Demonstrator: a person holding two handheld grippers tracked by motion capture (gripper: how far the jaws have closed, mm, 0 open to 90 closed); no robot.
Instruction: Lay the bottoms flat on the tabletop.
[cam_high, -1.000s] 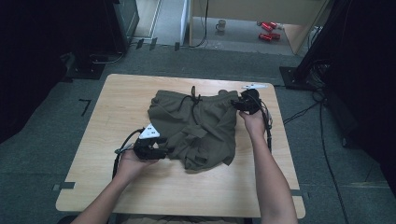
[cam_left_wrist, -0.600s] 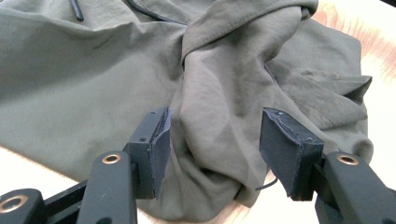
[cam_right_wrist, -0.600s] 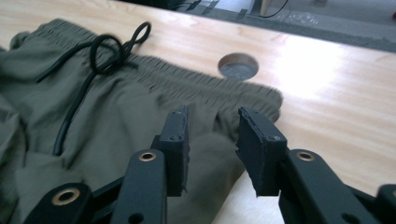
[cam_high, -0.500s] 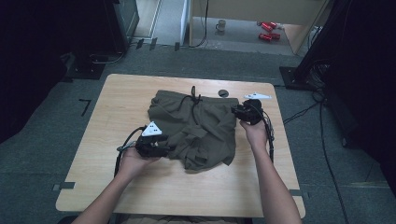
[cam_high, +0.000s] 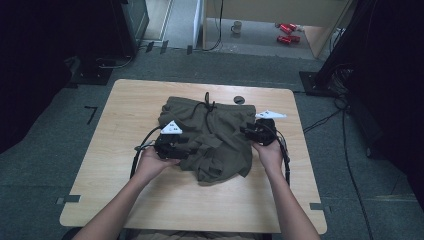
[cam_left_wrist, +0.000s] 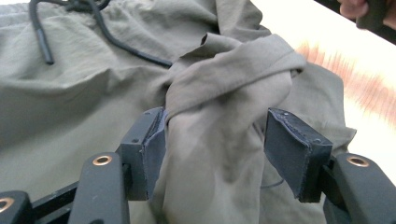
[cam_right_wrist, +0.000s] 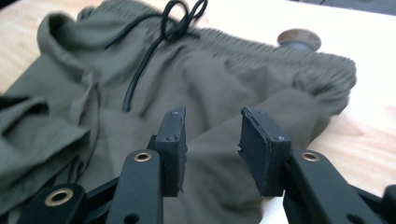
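Observation:
A pair of olive green shorts lies crumpled in the middle of the wooden table, waistband at the far side, its black drawstring loose on top. My left gripper is at the shorts' near left edge. In the left gripper view it stands open around a bunched fold of the shorts, with the left pad against the cloth. My right gripper sits at the shorts' right edge. In the right gripper view it is open just above the cloth, below the waistband and drawstring.
A round dark grommet sits in the table just beyond the waistband. Bare wood borders the shorts on every side. On the floor behind are a mug, red cans and cables at the right.
My right gripper has come back along the shorts' right edge towards the person. My left gripper has shifted forward and right onto the cloth.

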